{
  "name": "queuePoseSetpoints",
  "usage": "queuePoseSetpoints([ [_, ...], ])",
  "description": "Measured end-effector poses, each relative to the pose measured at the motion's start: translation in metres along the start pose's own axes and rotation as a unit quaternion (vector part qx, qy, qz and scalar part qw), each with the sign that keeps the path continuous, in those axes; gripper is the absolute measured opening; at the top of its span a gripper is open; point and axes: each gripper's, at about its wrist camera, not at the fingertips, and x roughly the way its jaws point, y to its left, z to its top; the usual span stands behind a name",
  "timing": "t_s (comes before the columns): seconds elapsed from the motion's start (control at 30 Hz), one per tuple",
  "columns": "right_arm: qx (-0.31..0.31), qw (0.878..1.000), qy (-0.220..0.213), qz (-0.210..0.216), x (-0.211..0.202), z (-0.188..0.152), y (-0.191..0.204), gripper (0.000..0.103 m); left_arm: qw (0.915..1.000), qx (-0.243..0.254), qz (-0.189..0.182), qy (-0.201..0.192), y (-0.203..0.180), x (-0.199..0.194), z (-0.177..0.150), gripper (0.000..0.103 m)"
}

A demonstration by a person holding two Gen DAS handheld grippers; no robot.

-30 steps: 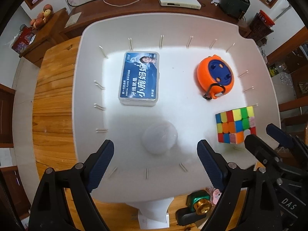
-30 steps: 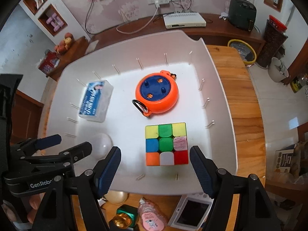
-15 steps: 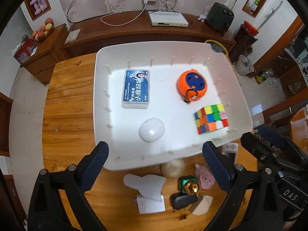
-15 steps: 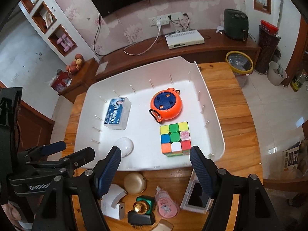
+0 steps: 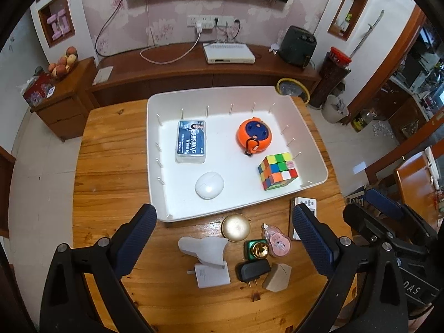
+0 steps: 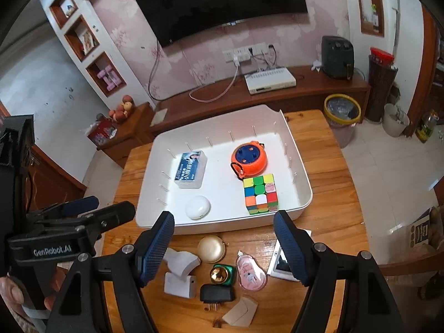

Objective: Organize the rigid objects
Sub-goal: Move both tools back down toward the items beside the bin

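Observation:
A white tray (image 5: pixel 151 149) on the wooden table holds a blue box (image 5: pixel 191 141), an orange round reel (image 5: pixel 254 136), a colour cube (image 5: pixel 277 170) and a white oval case (image 5: pixel 209 185). My left gripper (image 5: pixel 223 211) hangs above the tray's near edge, open wide, with nothing between its fingers. My right gripper (image 6: pixel 223 216) hovers beside it, to the right, also open and empty. Loose on the table in front of the tray lie a gold compact (image 5: pixel 236 228), a white adapter (image 5: pixel 205 252), a green-and-gold piece (image 5: pixel 256 249), a pink tape dispenser (image 5: pixel 279 242) and a black charger (image 5: pixel 253 269).
A beige card piece (image 5: pixel 277 277) and a white device with a screen (image 6: pixel 280 266) also lie near the table's front right. Bare wood shows left of the tray. Behind the table stand a low cabinet (image 5: pixel 194 72) and a yellow-rimmed bin (image 6: pixel 342 111).
Both grippers have risen and drawn back from the tray, bringing the loose items on the near table into view. The left jaws have widened; the right jaws keep the same gap.

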Motion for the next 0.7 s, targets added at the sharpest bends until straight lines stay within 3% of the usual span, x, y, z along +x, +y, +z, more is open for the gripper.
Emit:
queuePoseSetpoints([
  [0.43,-0.044,0.997,-0.053,-0.016,-0.056,-0.048,0.015,0.076,0.9984,0.022,0.008,-0.051,0.001,-0.036,-0.041,0.101],
  [0.7,-0.052,0.997,-0.049,-0.014,-0.050,-0.091,0.011,0.080,0.9987,0.037,0.013,-0.033,0.002,-0.016,-0.075,0.102],
])
